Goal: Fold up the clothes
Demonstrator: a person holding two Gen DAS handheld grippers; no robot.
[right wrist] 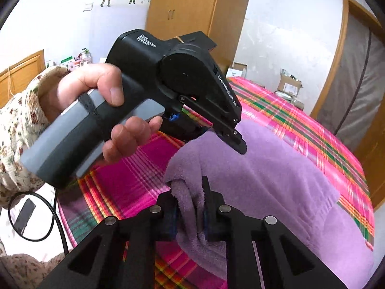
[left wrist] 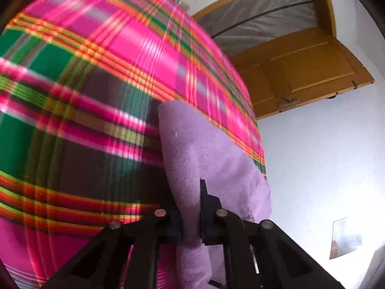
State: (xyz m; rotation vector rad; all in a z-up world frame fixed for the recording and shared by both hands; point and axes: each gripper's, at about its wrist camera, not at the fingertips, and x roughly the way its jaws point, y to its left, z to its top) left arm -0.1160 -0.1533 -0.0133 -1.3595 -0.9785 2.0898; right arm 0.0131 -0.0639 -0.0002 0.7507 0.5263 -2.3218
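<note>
A purple fleece garment [right wrist: 276, 168] lies on a bed covered with a pink, green and orange plaid sheet [right wrist: 300, 120]. My right gripper [right wrist: 190, 207] is shut on a bunched fold of the garment at its near left edge. My left gripper [left wrist: 190, 216] is shut on another fold of the same purple garment [left wrist: 204, 144], near the edge of the plaid sheet [left wrist: 96, 72]. In the right wrist view a person's hand in a floral sleeve [right wrist: 14, 130] holds the left gripper [right wrist: 237, 142], whose tip rests on the garment's far left part.
A wooden wardrobe [right wrist: 192, 7] and cardboard boxes [right wrist: 288, 84] stand beyond the bed. A wooden door [left wrist: 300, 72] stands ajar beside a plastic-covered doorway [right wrist: 356, 72]. A cable and a flat dark object [right wrist: 25, 214] lie on the white floor at left.
</note>
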